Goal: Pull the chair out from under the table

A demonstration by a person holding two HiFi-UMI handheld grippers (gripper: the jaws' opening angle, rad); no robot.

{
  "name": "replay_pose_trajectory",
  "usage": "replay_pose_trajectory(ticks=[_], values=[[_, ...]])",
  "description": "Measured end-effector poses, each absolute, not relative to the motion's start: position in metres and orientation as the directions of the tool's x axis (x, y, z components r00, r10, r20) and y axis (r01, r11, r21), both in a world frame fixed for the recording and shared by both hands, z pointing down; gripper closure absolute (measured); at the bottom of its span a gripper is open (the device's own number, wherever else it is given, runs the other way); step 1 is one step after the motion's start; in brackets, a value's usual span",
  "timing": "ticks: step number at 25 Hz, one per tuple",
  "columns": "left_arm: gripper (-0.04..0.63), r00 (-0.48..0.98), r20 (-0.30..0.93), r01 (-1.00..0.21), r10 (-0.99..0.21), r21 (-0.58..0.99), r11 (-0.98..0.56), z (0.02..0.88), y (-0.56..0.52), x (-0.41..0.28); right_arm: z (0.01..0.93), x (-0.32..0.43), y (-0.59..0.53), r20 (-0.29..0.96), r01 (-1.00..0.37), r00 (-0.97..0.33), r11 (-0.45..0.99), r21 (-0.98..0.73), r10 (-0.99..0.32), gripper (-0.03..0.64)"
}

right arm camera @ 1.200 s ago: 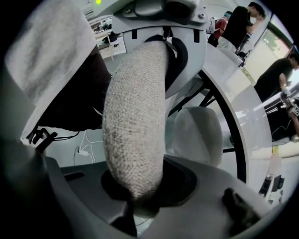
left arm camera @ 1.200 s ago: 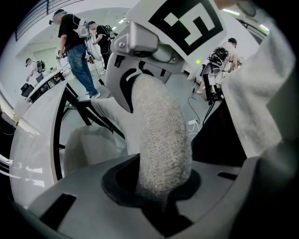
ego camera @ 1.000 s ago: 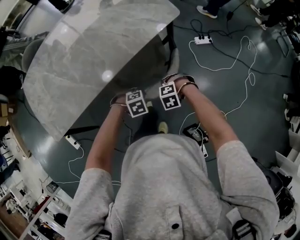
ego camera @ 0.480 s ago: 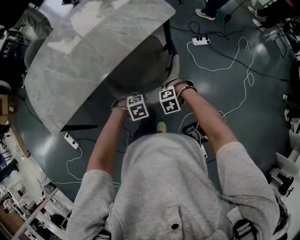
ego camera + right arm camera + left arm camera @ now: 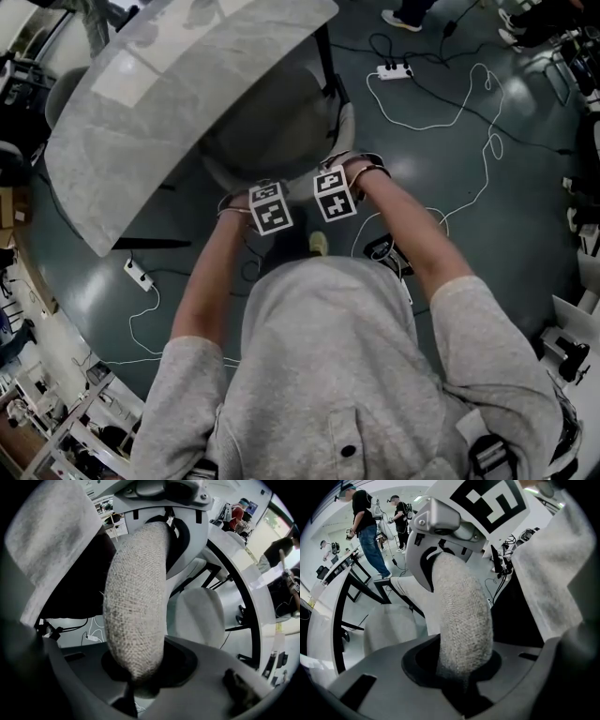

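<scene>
The grey fabric chair (image 5: 272, 131) stands half out from under the marble-look table (image 5: 159, 94), its seat showing below the table's edge. My left gripper (image 5: 269, 207) and right gripper (image 5: 335, 193) sit side by side on the top rim of the chair's backrest. Both are shut on it. In the left gripper view the woven rim (image 5: 461, 634) runs up from between the jaws to the right gripper (image 5: 454, 522), with the seat (image 5: 389, 625) beyond. In the right gripper view the same rim (image 5: 136, 616) fills the jaws and the seat (image 5: 199, 616) lies behind.
A black table leg (image 5: 326, 56) stands beside the chair. Power strips (image 5: 392, 71) (image 5: 138, 275) and a white cable (image 5: 469, 94) lie on the dark floor. My shoe (image 5: 319, 242) is below the grippers. People (image 5: 365, 522) stand far off.
Both grippers have moved toward me with the backrest in them. The chair has slid further out from under the table, and more of its seat shows.
</scene>
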State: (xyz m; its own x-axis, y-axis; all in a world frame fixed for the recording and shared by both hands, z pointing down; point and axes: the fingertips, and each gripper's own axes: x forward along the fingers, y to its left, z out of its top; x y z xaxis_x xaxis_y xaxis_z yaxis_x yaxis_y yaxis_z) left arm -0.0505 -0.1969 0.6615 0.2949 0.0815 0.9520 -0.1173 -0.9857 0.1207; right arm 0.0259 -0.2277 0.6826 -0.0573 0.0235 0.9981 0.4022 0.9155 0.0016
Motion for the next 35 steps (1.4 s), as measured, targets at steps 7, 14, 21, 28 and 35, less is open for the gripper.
replay_pose_trajectory(ticks=[7, 14, 21, 28, 35], values=[[0.491, 0.287, 0.955, -0.115, 0.077, 0.115, -0.987, 0.663, -0.174, -0.045, 0.684, 0.033, -0.203, 0.998, 0.400, -0.054, 0.917, -0.004, 0.028, 0.523], [0.491, 0.279, 0.957, -0.112, 0.074, 0.109, -0.988, 0.662, -0.143, -0.040, 0.683, 0.038, -0.171, 0.998, 0.398, -0.047, 0.917, -0.012, 0.034, 0.523], [0.489, 0.279, 0.957, -0.111, 0.075, 0.110, -0.988, 0.663, -0.118, -0.035, 0.684, 0.043, -0.146, 0.998, 0.400, -0.048, 0.916, -0.014, 0.036, 0.523], [0.440, 0.293, 0.955, -0.146, 0.043, 0.089, -0.985, 0.665, -0.115, -0.038, 0.684, 0.045, -0.139, 0.999, 0.384, -0.035, 0.923, -0.005, 0.020, 0.529], [0.365, 0.253, 0.958, -0.088, 0.136, 0.162, -0.983, 0.669, -0.109, -0.044, 0.683, 0.044, -0.140, 0.999, 0.382, -0.042, 0.924, 0.014, 0.002, 0.532]])
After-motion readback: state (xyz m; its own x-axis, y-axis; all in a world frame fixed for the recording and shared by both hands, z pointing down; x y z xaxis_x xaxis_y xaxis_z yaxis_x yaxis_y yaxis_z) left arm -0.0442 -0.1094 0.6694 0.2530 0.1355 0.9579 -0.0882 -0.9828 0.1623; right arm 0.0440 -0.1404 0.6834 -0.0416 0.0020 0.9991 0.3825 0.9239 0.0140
